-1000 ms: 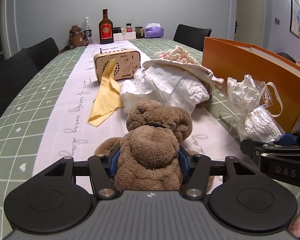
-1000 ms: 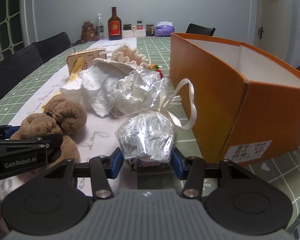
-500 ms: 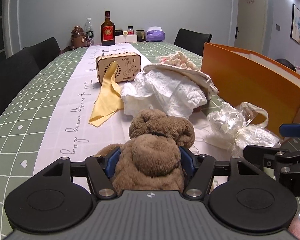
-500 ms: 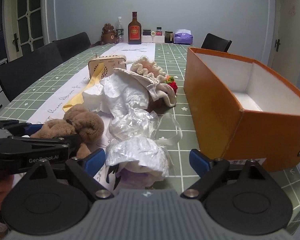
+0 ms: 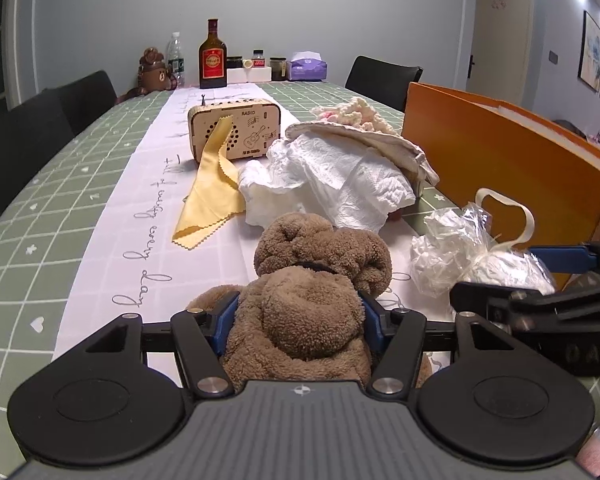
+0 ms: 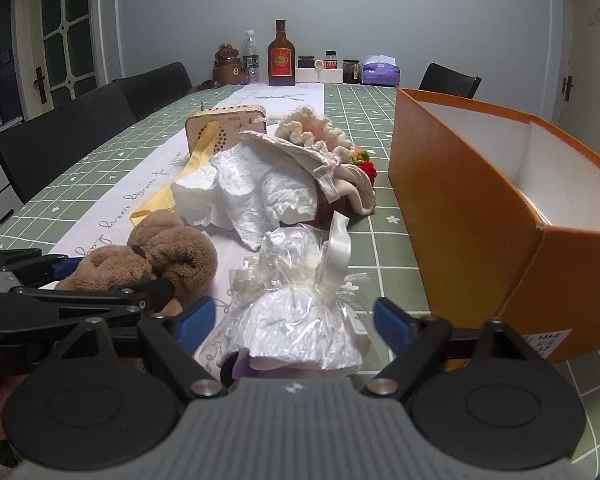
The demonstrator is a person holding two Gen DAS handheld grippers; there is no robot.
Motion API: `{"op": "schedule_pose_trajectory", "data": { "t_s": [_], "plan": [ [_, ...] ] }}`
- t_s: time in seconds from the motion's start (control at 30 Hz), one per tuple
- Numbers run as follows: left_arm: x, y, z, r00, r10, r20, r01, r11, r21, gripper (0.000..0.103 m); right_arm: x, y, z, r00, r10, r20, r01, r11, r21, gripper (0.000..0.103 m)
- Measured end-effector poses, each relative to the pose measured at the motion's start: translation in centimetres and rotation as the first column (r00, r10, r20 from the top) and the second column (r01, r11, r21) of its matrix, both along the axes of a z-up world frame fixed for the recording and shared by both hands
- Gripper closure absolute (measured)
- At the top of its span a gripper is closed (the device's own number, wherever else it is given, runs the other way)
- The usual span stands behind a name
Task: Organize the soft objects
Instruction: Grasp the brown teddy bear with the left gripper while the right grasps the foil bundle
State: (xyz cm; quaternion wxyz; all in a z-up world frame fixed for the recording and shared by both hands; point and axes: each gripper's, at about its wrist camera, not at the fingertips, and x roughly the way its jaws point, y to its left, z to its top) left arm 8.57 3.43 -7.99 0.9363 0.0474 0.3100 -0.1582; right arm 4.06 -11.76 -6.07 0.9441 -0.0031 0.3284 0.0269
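- Table (image 5: 80, 208): covered by a green checked cloth with a white lettered runner down the middle.
- Yellow cloth (image 5: 210, 200): lies flat on the runner; its upper end leans against the front of the wooden radio (image 5: 236, 130).
- Left gripper (image 5: 298, 326): blue pads are pressed into both sides of the brown plush toy (image 5: 312, 300), and the jaws are closing at this moment. The toy sits on the runner at the near end of the table, its rolled ears pointing away from the camera.
- White crumpled paper (image 5: 332, 184): lies just beyond the plush toy, partly under a beige fabric pouch (image 6: 324, 168).
- Knitted cream piece (image 6: 312, 130): rests behind the pouch; a red and green knitted item (image 6: 366, 164) lies just beside it.
- Right gripper (image 6: 290, 320): jaws are spread and closing. The clear plastic bag (image 6: 300, 316), tied with a white ribbon, lies on the table between the pads; a gap shows on each side, so neither pad touches it.
- Orange box (image 6: 460, 216): stands open-topped near the right of the plastic bag, white inside.
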Motion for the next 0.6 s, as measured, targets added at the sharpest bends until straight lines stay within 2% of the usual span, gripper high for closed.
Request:
{"op": "schedule_pose_trajectory", "data": {
  "t_s": [0.1, 0.2, 0.27, 0.37, 0.6],
  "plan": [
    [-0.3, -0.5, -0.1, 1.0, -0.003, 0.014, 0.003, 0.999, 0.032, 0.034, 0.2, -0.2, -0.3, 1.0, -0.001, -0.019, 0.001, 1.0, 0.015, 0.029],
    [-0.3, -0.6, -0.1, 1.0, 0.003, 0.015, -0.003, 0.999, 0.039, 0.035, 0.1, 0.0, -0.5, 1.0, 0.007, -0.015, -0.007, 1.0, -0.007, 0.03],
    [-0.4, -0.7, -0.1, 1.0, 0.008, 0.013, -0.008, 0.999, 0.043, 0.036, 0.1, 0.2, -0.5, 1.0, 0.01, -0.012, -0.01, 1.0, -0.016, 0.04],
    [-0.5, -1.0, 0.0, 1.0, 0.013, 0.012, -0.014, 0.999, 0.052, 0.038, -0.3, 0.2, -0.4, 1.0, 0.02, -0.003, -0.02, 1.0, -0.022, 0.044],
    [-0.5, -0.8, 0.0, 0.999, 0.035, 0.008, -0.035, 0.999, 0.026, 0.042, -0.8, -0.3, -0.1, 1.0, 0.001, 0.003, -0.001, 1.0, -0.022, 0.048]
  ]
}}
